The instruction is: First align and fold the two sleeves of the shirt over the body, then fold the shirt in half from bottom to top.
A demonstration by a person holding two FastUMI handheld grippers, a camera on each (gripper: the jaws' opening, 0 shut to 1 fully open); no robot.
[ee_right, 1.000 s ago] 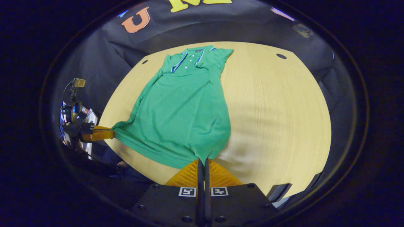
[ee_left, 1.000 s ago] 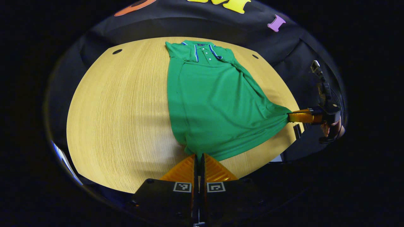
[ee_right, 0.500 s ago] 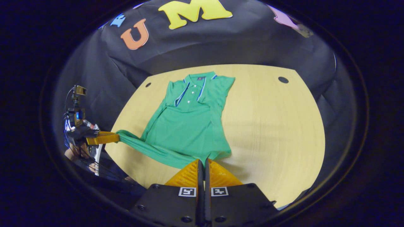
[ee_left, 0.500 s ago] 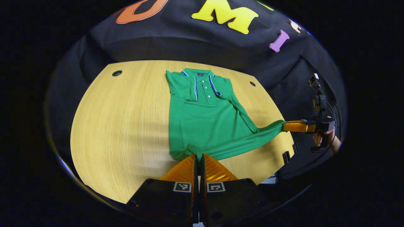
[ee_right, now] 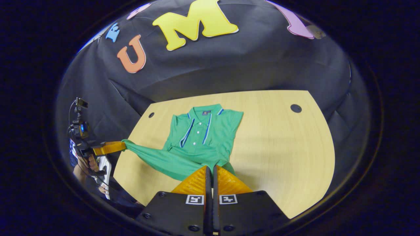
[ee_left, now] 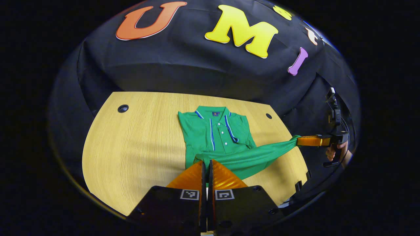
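A green polo shirt (ee_left: pixel 223 134) lies on the wooden table (ee_left: pixel 137 147), collar at the far end, sleeves tucked in over the body. Its bottom hem is lifted off the table and stretched in a band between both grippers, hanging over the lower body. My left gripper (ee_left: pixel 206 161) is shut on one hem corner. My right gripper (ee_right: pixel 211 167) is shut on the other corner. In the left gripper view the right gripper (ee_left: pixel 298 141) shows at the right, held by a hand (ee_left: pixel 333 152). The right gripper view has the shirt (ee_right: pixel 206 131) ahead and the left gripper (ee_right: pixel 123 145) at the left.
The table has round cable holes at its far corners (ee_left: pixel 123 108) (ee_left: pixel 268 115) (ee_right: pixel 295 108). Black cloth walls close the booth behind the table. Bare wood lies to both sides of the shirt (ee_right: pixel 279 144).
Both grippers have carried the hem up and forward toward the collar. The lower body of the shirt has folded over itself, so less green cloth lies flat.
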